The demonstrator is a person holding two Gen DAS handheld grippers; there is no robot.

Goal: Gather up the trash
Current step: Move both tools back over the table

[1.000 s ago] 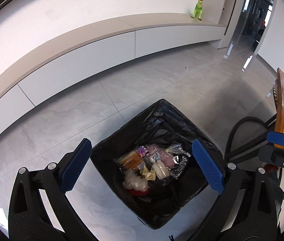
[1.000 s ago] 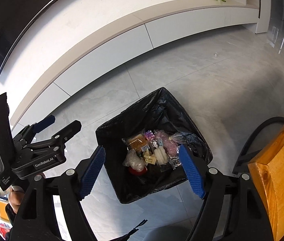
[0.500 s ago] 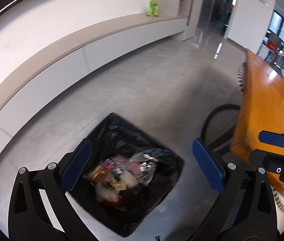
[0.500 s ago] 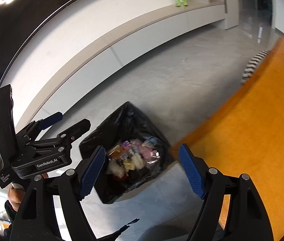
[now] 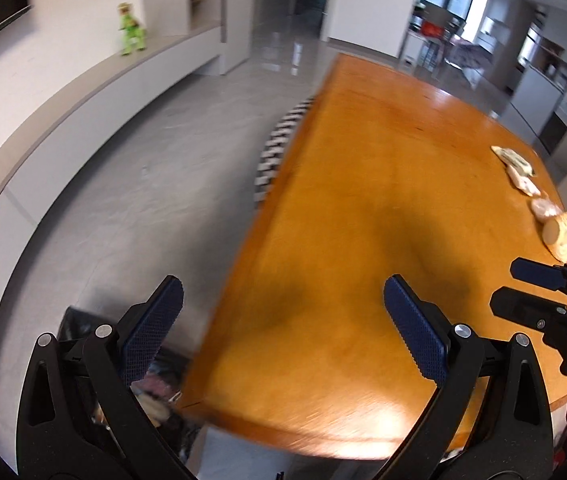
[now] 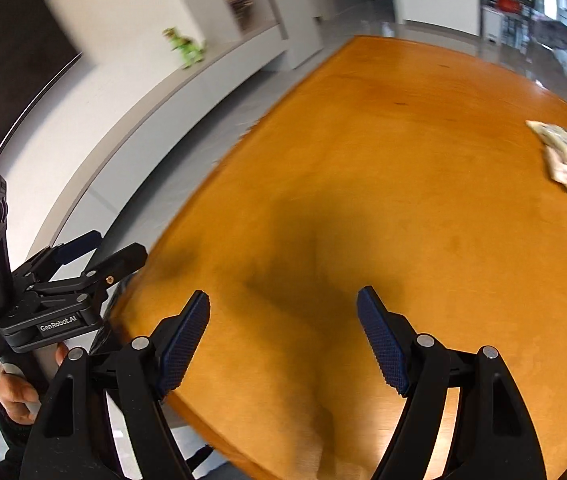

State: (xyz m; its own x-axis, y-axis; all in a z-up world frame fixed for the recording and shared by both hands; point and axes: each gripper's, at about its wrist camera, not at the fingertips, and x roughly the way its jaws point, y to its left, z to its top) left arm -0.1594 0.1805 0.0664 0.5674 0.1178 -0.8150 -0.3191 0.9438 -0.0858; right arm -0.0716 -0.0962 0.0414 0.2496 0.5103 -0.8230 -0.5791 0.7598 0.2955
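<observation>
My left gripper (image 5: 283, 312) is open and empty over the near corner of an orange wooden table (image 5: 383, 200). My right gripper (image 6: 283, 316) is open and empty above the same table (image 6: 383, 160). Several pale wrappers and snack pieces (image 5: 531, 188) lie along the table's far right edge, also in the right wrist view (image 6: 563, 160). The black-lined trash bin (image 5: 79, 336) with trash in it stands on the floor at lower left, partly hidden behind the left gripper. The left gripper also shows in the right wrist view (image 6: 99, 248), the right gripper in the left wrist view (image 5: 523, 284).
A grey tiled floor (image 5: 143, 200) lies left of the table. A long white low cabinet (image 5: 63, 120) runs along the wall with a green toy dinosaur (image 5: 131, 30) on it. A striped chair back (image 5: 279, 144) stands at the table's left edge.
Both grippers have swung up and to the right, away from the trash bin and over the orange table. The bin has dropped to the lower left. Both stay open and empty.
</observation>
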